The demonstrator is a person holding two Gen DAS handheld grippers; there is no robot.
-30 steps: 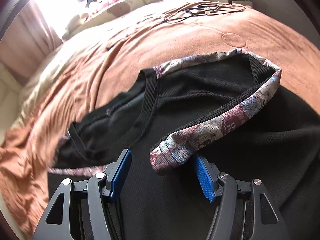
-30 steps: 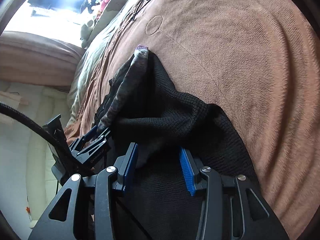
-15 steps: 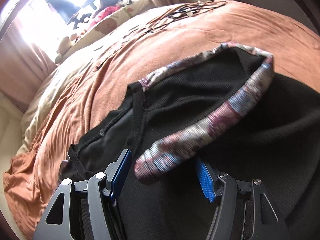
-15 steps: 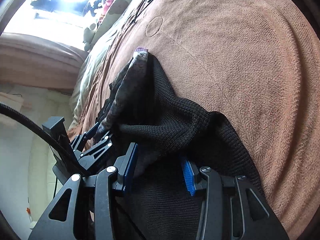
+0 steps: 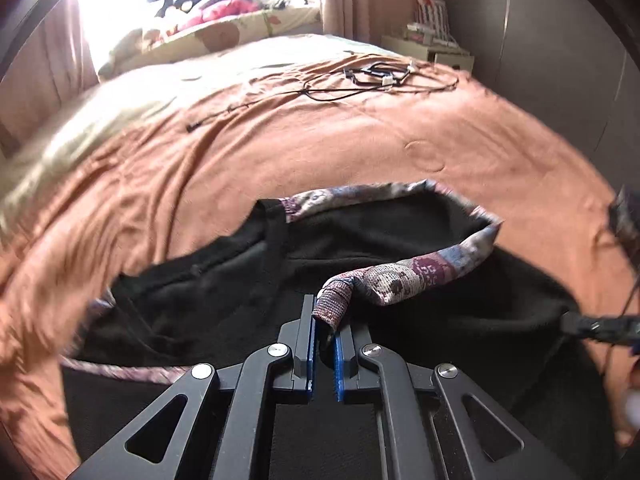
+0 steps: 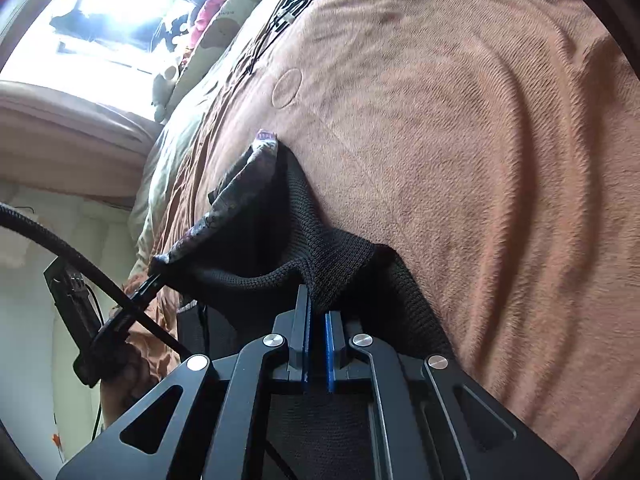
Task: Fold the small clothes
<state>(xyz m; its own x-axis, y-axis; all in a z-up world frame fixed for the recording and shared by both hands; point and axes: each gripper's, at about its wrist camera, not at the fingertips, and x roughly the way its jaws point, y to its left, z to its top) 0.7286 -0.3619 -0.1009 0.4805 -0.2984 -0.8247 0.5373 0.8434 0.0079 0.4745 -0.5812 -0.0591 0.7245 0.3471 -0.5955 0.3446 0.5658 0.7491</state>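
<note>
Wide orange bedspread [image 5: 360, 140], left tongs [image 5: 325, 332] clamped on black garment's [image 5: 240, 280] patterned hem [image 5: 400, 280], right tongs [image 6: 317, 312] clamped on its knit edge

Both jaws now pinched on the black garment [image 5: 400, 240], patterned trim [image 5: 400, 280] lifted.

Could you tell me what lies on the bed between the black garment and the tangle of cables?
Only bare orange blanket separates the black garment from the cables, as the left wrist view shows.
</note>
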